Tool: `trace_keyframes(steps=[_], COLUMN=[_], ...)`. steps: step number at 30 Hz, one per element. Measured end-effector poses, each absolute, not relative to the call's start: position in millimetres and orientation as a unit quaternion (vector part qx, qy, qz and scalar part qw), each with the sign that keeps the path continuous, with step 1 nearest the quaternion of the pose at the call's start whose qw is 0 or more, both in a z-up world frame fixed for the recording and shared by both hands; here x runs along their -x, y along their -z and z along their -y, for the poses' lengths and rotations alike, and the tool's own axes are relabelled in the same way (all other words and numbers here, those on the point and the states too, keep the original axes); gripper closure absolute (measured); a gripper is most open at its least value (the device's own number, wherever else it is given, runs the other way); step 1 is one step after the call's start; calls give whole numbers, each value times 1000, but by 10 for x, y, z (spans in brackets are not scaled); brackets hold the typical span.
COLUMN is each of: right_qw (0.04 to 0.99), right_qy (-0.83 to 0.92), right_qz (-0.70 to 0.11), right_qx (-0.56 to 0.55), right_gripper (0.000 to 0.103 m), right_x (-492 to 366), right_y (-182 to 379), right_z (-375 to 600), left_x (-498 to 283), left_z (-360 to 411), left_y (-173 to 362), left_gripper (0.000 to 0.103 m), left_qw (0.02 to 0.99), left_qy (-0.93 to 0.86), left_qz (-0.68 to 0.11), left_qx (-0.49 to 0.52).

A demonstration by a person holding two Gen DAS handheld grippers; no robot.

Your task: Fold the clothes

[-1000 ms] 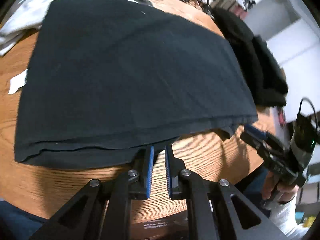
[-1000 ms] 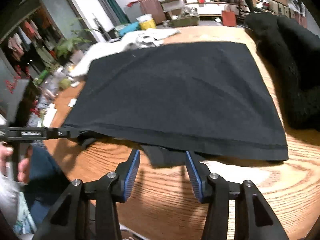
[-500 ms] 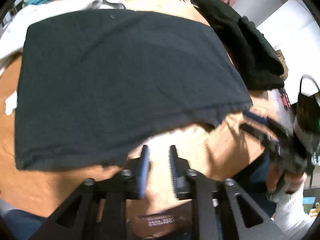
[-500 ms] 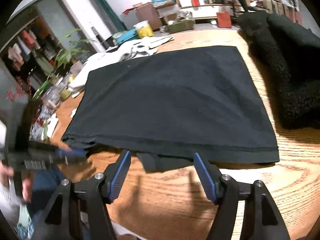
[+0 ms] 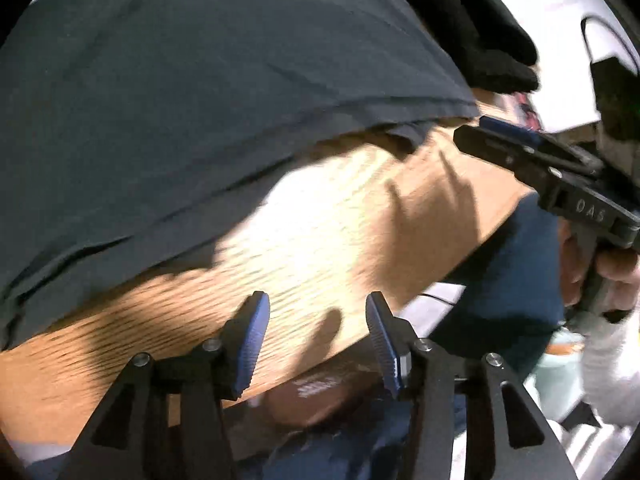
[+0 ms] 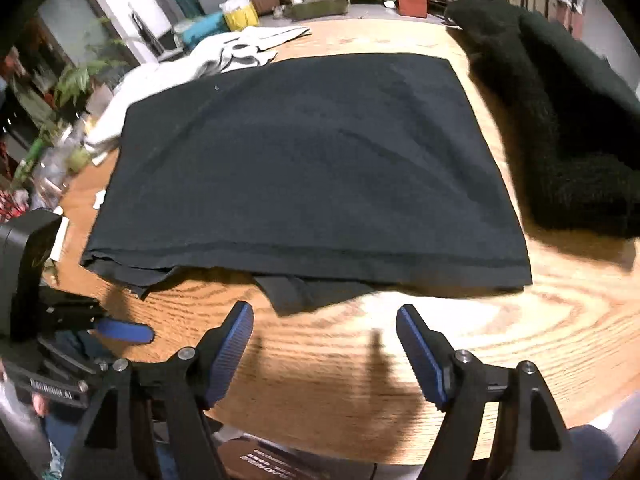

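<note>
A dark folded garment lies flat on the round wooden table, with lower layers sticking out at its near hem. The same garment fills the upper left of the left wrist view. My left gripper hovers over bare wood near the table's edge, jaws opening, nothing between them. My right gripper hangs above the wood just short of the near hem, jaws opening wide and empty. Each gripper shows in the other's view: the right gripper at right, the left gripper at lower left.
A black fleecy garment is heaped at the table's right side. White clothes lie beyond the dark garment at the far left. A person's hand holds the right gripper's handle. Boxes, plants and clutter surround the table.
Both grippers have opened their jaws and drawn back from the garment's near hem. The left wrist view has swung right and rolled, blurring. The right gripper has risen.
</note>
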State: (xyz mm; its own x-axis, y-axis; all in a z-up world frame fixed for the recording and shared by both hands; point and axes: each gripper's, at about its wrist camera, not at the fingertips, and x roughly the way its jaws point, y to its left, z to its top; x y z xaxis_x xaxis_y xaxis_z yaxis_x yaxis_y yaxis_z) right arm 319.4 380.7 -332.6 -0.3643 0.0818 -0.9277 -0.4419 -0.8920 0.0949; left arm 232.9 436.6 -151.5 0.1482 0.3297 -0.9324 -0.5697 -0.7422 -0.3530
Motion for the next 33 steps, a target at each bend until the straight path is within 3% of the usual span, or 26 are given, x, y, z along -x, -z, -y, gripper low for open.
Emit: trace_keyframes(steps=[6,14,17,23,26,29,33], right_qw=[155,160,150,139,136,74,40], right_qy=[-814,-788,-778,-776,-799,-815,-818], right_qz=[-80,15,3,-56,-96,-145,-126], right_qx=[554,594,610,612,578,556,560], right_gripper=[25,24,19,19,30,77,78], right_x=[-2607,-2280,-2497,-2773,-2832,-2777,-2587], right_y=[3300,3653,3754,3673,3513,3385,3451], right_z=[-3309,-3004,-3019,-3139,-3229,-3228,-3050], left_x=[-2157,-1928,-1939,-1880,-1798,-1763,-1668], left_z=[-4195,-3974,-4072,-4301,-4291,-4387,-4428], left_y=[1081,1077,1047,1012,940,950,890], left_gripper=[44,43,43,43,43,43,42], left_qw=[290,183,183,181,177,172,167], left_qy=[-712,-753,-755,-754,-754,-753,-752], left_qz=[-37,7,19,18,17,17,8], left_qx=[638,632,630,632,633,635,638])
